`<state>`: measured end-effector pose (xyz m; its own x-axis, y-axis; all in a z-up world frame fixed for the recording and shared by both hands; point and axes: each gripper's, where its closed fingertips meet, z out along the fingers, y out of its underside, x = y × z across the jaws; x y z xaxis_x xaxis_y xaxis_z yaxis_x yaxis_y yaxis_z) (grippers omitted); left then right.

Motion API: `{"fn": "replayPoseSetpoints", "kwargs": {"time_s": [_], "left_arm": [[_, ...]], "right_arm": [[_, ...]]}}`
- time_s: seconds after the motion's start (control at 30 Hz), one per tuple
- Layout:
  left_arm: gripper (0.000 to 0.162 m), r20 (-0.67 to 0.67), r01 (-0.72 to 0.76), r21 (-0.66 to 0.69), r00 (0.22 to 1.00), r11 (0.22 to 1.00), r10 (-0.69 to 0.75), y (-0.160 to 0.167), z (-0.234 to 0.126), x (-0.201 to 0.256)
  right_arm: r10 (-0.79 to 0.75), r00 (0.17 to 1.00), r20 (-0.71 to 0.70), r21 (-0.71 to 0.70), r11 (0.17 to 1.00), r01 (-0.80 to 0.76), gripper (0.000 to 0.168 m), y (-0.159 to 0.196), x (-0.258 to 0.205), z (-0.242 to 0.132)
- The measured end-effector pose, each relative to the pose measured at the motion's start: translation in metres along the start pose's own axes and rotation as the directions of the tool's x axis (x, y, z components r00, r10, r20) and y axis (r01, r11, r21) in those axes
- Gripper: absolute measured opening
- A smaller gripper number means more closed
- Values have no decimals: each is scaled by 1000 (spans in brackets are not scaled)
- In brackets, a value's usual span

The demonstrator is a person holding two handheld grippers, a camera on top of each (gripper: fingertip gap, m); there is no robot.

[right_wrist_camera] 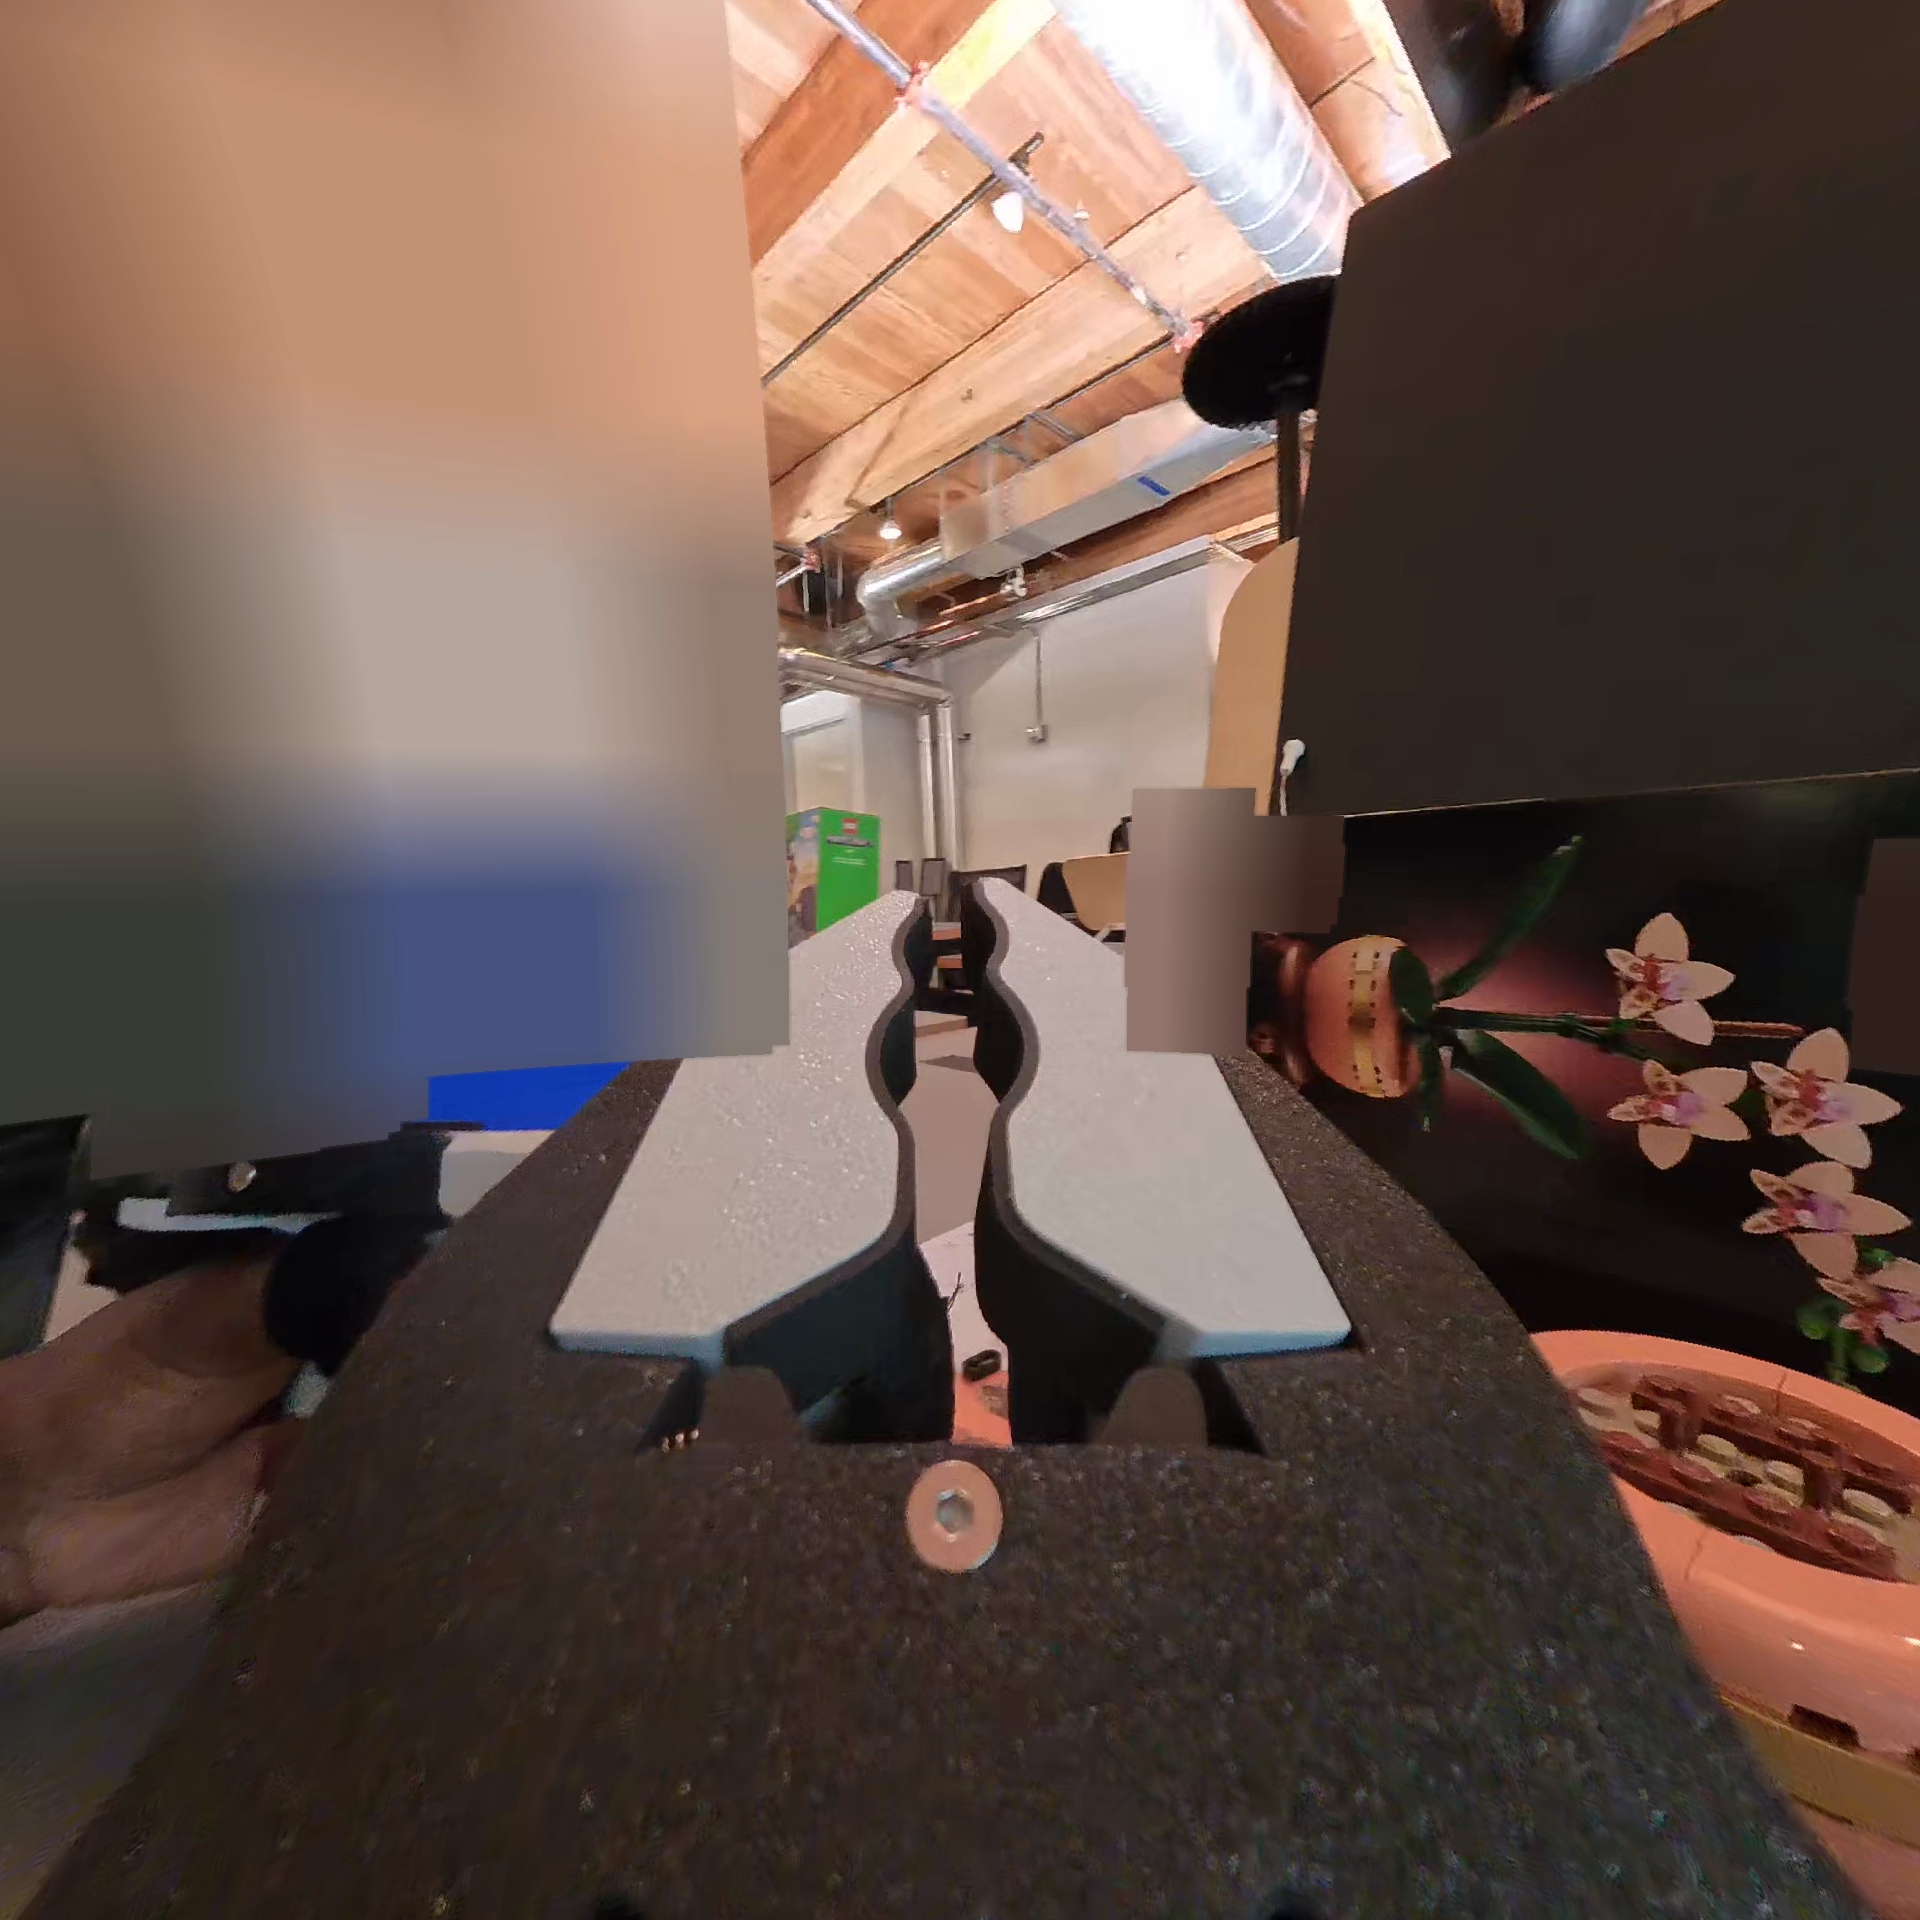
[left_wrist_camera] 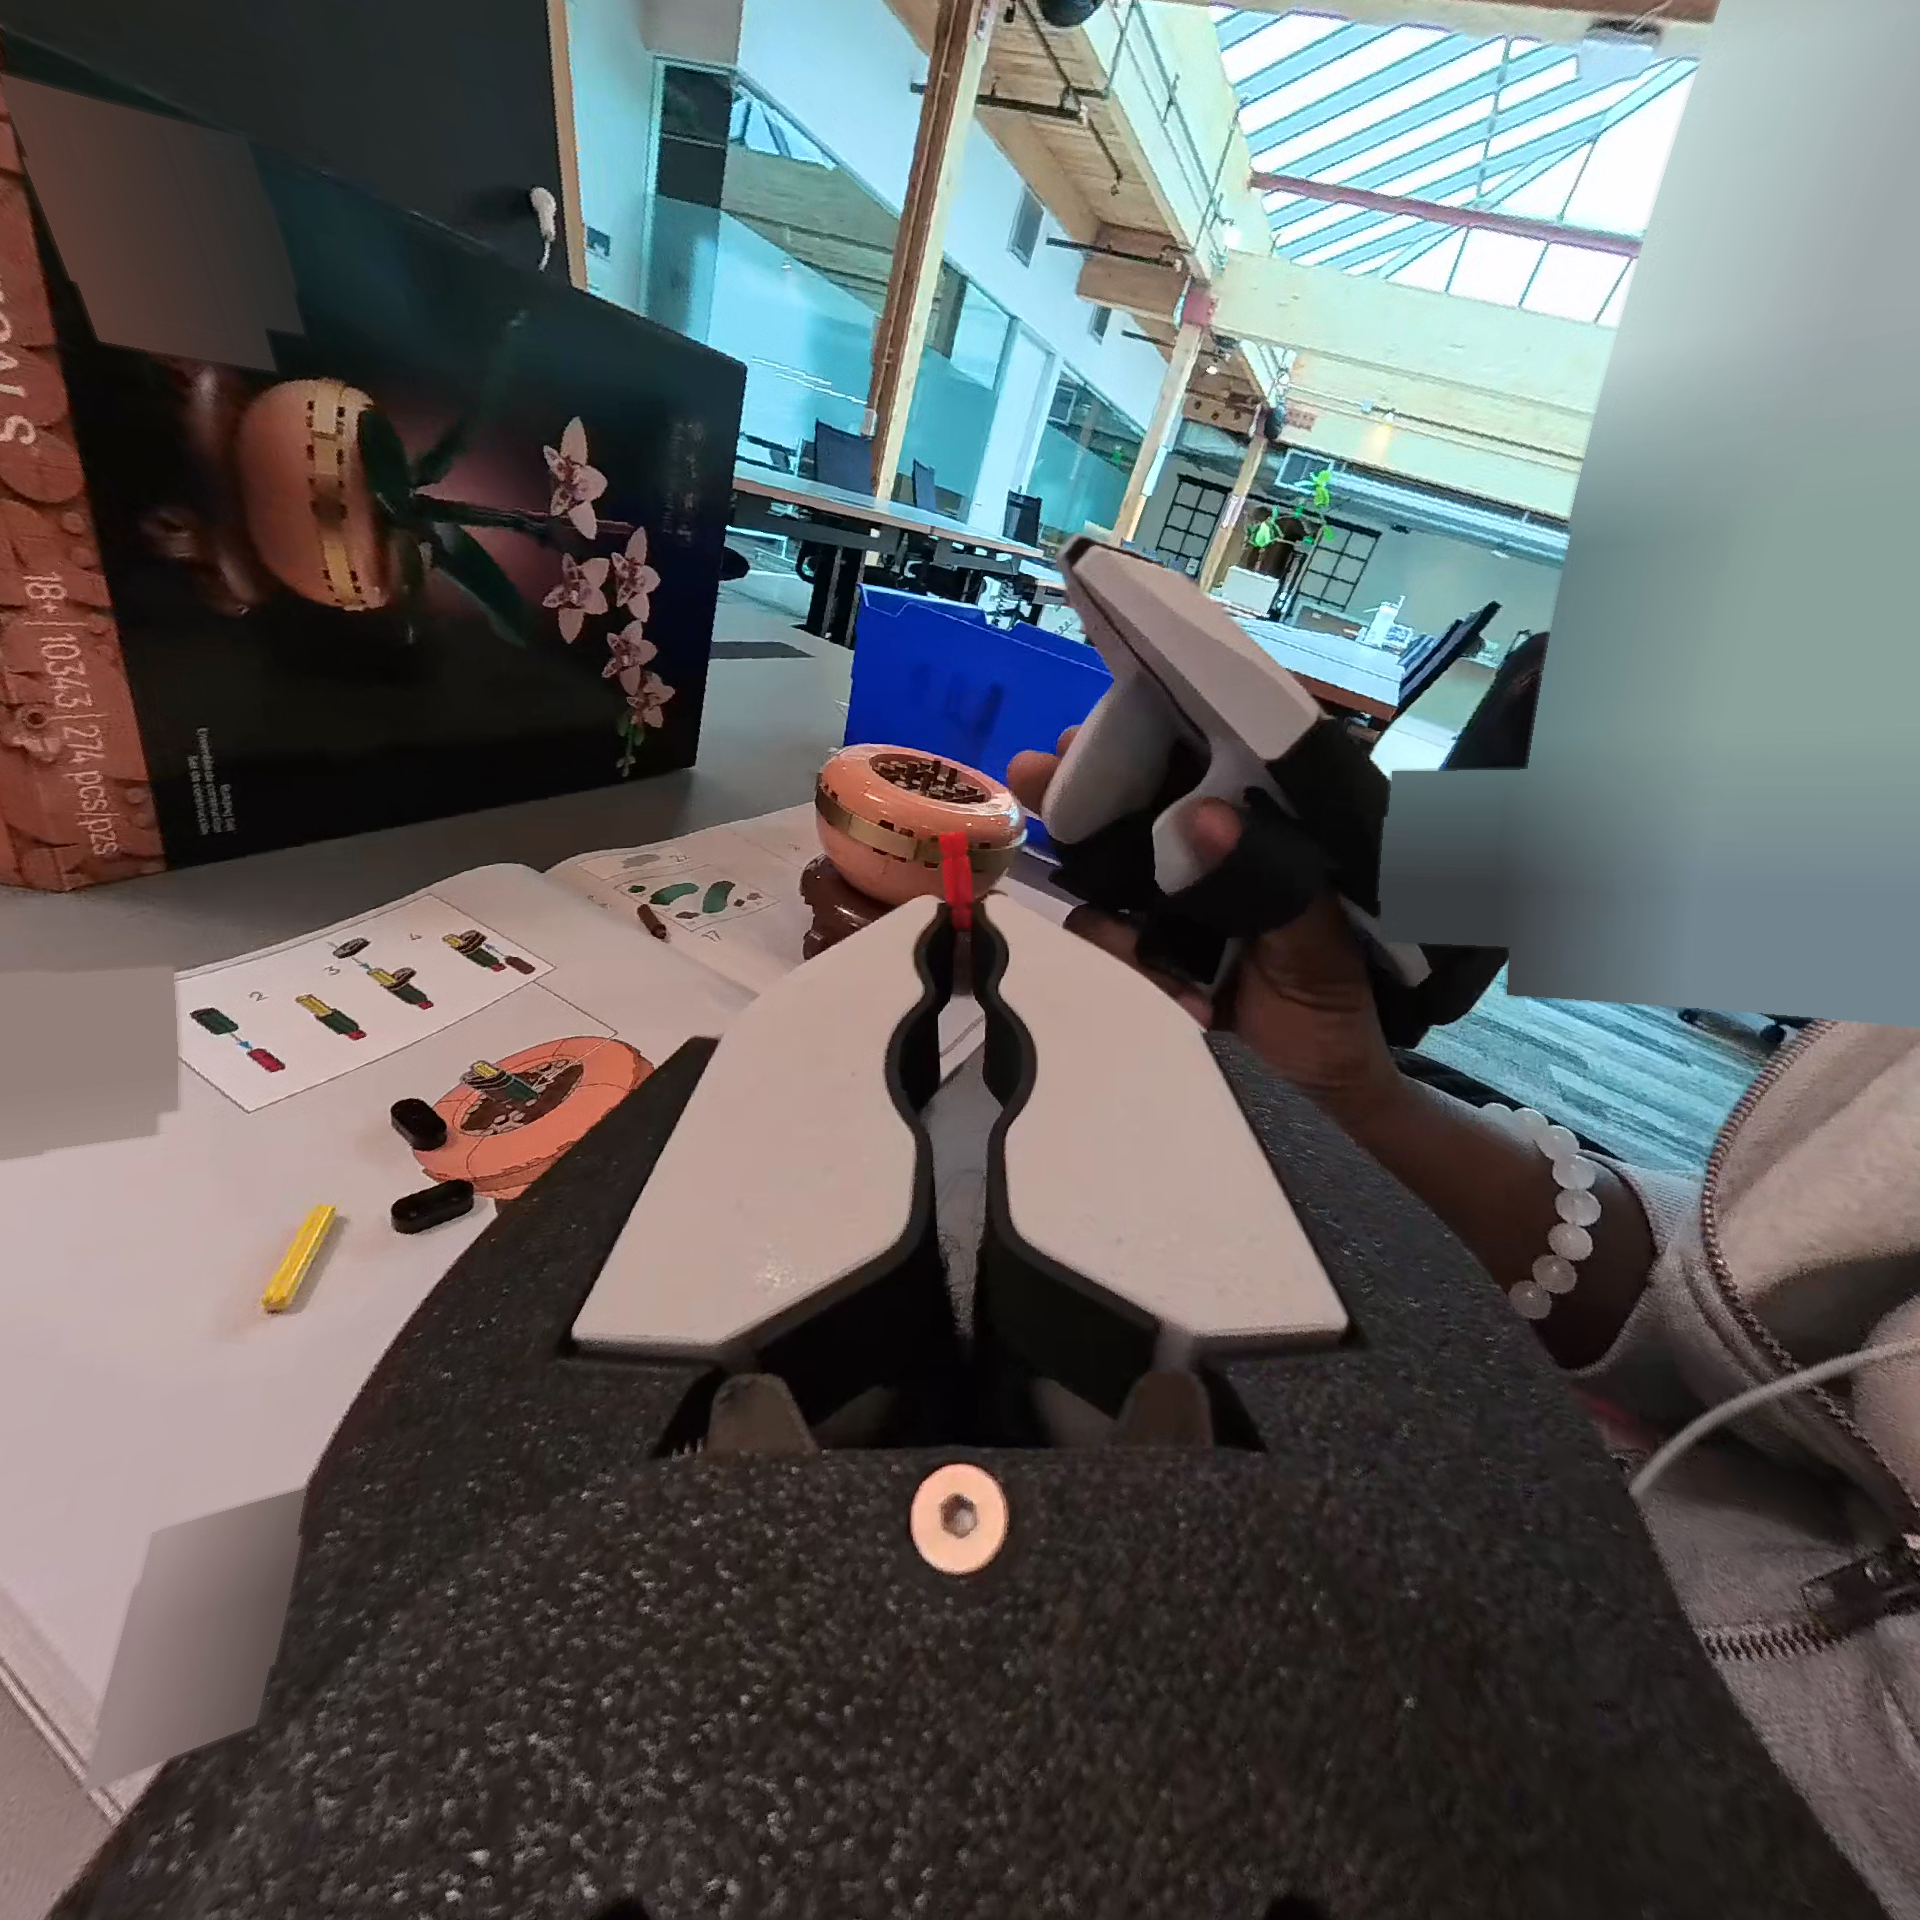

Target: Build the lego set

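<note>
Left gripper point(left_wrist_camera: 958, 914) pinched on small red pin point(left_wrist_camera: 955, 875) at fingertips, pin just in front of peach pot point(left_wrist_camera: 914, 831) on brown base, right gripper point(right_wrist_camera: 943, 909) narrow gap, nothing held, raised right of pot, yellow axle point(left_wrist_camera: 298, 1255) and two black connectors point(left_wrist_camera: 421, 1164) on instruction booklet point(left_wrist_camera: 343, 1039) near left, set box point(left_wrist_camera: 416, 540) far left

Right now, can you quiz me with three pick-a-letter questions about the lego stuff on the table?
1. Where is the red piece? A in a cup; B in the left gripper jaws; C on the floor.
2. How many black pieces lie on the booklet? A two; B five; C none.
3. The pink pot is: A tipped over; B broken; C upright on its brown stand.
Answers: B, the jaws pinch it; A, two sit near the yellow piece; C, its open top faces up.
</note>
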<state>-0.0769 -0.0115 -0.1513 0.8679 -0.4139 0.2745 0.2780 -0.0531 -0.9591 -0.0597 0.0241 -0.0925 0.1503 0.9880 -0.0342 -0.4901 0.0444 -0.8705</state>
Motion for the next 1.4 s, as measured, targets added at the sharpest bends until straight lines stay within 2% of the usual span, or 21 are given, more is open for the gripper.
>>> {"fn": "replayPoseSetpoints", "kwargs": {"time_s": [0.07,0.13,0.27,0.3,0.37,0.5,0.6,0.77,0.83,0.93,1.17,1.3,1.4], "left_arm": [[1,-3,-3,9,1000,1000,4,-1,-1,0],[2,-9,-6,10,1000,1000,6,-1,-1,1],[2,-23,-35,7,999,999,35,-1,-2,5],[2,-21,-39,4,999,999,39,0,-1,5],[2,-17,-48,5,999,999,48,-1,0,4],[2,-17,-75,-6,997,997,75,0,2,3],[2,-16,-84,-9,996,996,84,0,4,1],[2,12,-85,-8,996,996,85,-1,2,-6],[2,33,-101,-23,994,995,101,-1,-1,-9],[2,53,-122,-31,991,992,124,-1,-3,-11],[2,58,-124,-33,990,992,126,-1,-4,-14],[2,52,-139,-44,989,989,141,1,-3,-11],[2,48,-142,-49,988,989,144,2,-2,-10]], "right_arm": [[-12,998,61,-26,1000,14,6,4,-11,-2],[-60,980,192,-112,990,82,7,11,-34,-8],[-124,891,437,-260,931,257,8,2,-81,-33],[-119,879,461,-297,913,279,8,0,-87,-39],[-113,898,426,-388,874,294,8,3,-82,-47],[-69,932,355,-568,776,274,9,35,-52,-60],[10,958,286,-697,688,201,14,66,-36,-68],[-45,954,296,-810,518,275,31,105,-18,-74],[-49,952,302,-809,515,283,31,111,-16,-70],[5,961,277,-796,561,226,30,113,-17,-63],[31,975,219,-800,578,161,29,110,-8,-60],[146,967,208,-817,569,90,22,109,-10,-61],[232,957,174,-842,538,22,36,112,-10,-61]]}}
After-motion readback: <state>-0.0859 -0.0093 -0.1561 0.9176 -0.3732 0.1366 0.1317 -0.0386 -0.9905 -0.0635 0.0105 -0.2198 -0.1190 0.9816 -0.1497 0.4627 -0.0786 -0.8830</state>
